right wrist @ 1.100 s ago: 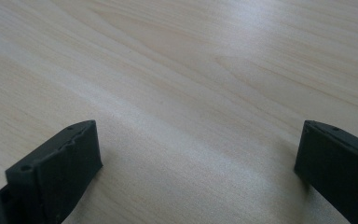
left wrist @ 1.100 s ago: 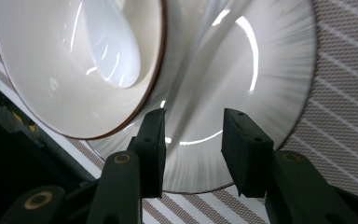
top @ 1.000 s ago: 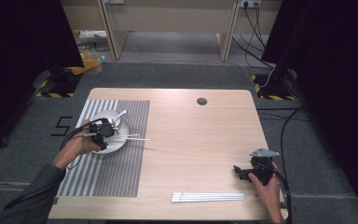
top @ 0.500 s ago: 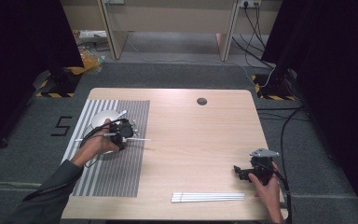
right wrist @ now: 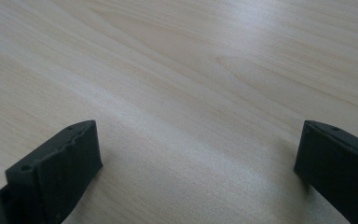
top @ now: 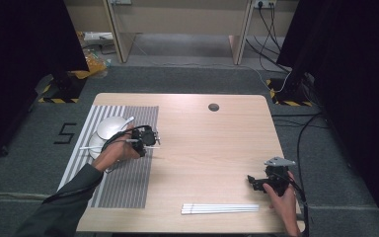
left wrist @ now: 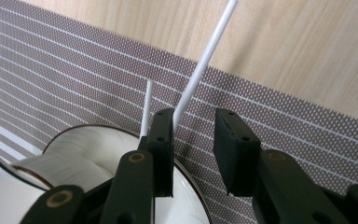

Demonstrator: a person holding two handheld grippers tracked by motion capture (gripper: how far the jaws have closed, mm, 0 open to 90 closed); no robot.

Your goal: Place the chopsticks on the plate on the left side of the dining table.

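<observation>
Chopstick (left wrist: 200, 70) beside half-open left claw (left wrist: 193, 140)

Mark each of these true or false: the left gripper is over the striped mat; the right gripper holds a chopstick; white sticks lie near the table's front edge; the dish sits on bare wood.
1. The left gripper is over the striped mat. True.
2. The right gripper holds a chopstick. False: its jaws stand wide open over bare table.
3. White sticks lie near the table's front edge. True.
4. The dish sits on bare wood. False: it rests on the mat.
</observation>
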